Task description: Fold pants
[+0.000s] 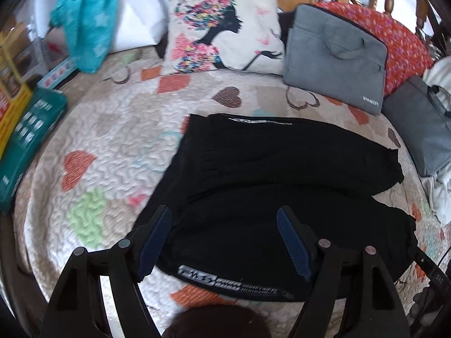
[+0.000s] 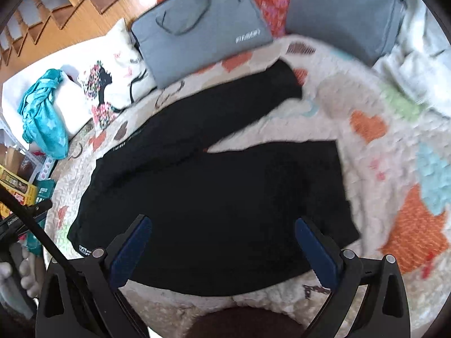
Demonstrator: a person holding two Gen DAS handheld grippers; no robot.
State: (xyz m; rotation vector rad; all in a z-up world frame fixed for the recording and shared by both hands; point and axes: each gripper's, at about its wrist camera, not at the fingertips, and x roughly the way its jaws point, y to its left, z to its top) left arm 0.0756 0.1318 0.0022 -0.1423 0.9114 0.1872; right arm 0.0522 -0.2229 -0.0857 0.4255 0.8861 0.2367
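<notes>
Black pants (image 1: 267,174) lie spread flat on a heart-patterned quilt (image 1: 112,146), waistband at the left and the two legs splayed apart to the right. They also show in the right wrist view (image 2: 214,197). My left gripper (image 1: 225,219) is open and empty, hovering over the near waistband corner with its grey logo band (image 1: 225,278). My right gripper (image 2: 222,231) is open and empty above the near leg, whose hem (image 2: 341,188) lies just ahead to the right. The far leg (image 2: 253,95) angles away toward the bags.
A printed pillow (image 1: 222,25), a grey laptop bag (image 1: 335,56), a second grey bag (image 1: 420,124) and a red floral cushion (image 1: 400,36) line the back. A teal cloth (image 1: 87,19) and boxes (image 1: 25,124) sit left. White bedding (image 2: 417,67) lies right.
</notes>
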